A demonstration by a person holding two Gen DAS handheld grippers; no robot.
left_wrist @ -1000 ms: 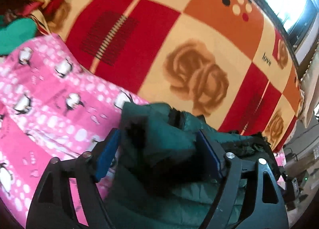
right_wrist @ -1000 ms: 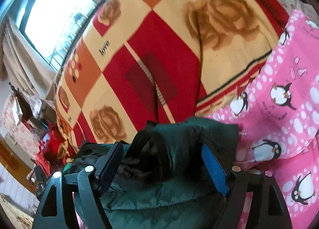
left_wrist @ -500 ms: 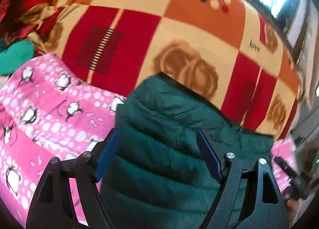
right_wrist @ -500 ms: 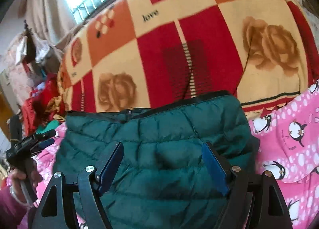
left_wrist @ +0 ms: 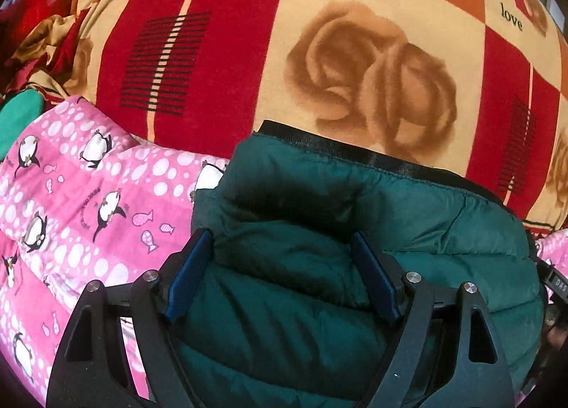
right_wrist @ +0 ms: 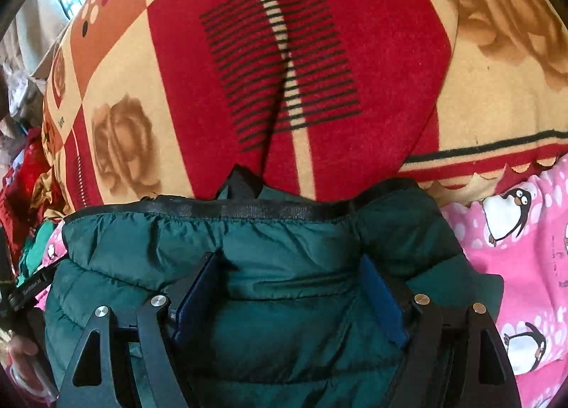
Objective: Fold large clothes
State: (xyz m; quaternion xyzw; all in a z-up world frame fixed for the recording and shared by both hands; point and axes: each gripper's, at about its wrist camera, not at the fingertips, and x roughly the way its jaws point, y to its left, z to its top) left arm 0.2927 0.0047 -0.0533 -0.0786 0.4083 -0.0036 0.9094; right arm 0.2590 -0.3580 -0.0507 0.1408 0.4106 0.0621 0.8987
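Observation:
A dark green quilted jacket [left_wrist: 426,223] with a black hem band lies folded over on the bed, its edge reaching the red and cream blanket. My left gripper [left_wrist: 284,255] has a thick puffed fold of the jacket filling the gap between its blue pads, and its jaws are opening slightly. In the right wrist view the same jacket [right_wrist: 177,241] bulges between the blue pads of my right gripper [right_wrist: 291,276], which is shut wide on that fold. What lies under the fold is hidden.
A red, orange and cream rose blanket [left_wrist: 355,35] covers the bed beyond the jacket. A pink penguin quilt [left_wrist: 88,195] lies beside and under it. A person's hand [right_wrist: 21,354] shows at the left edge. Crumpled clothes [left_wrist: 42,35] are piled at far left.
The jacket has gone from a bunched, lifted bundle to a spread, folded-over panel on the bed. Both grippers have moved down and forward with it; the blanket looks nearer.

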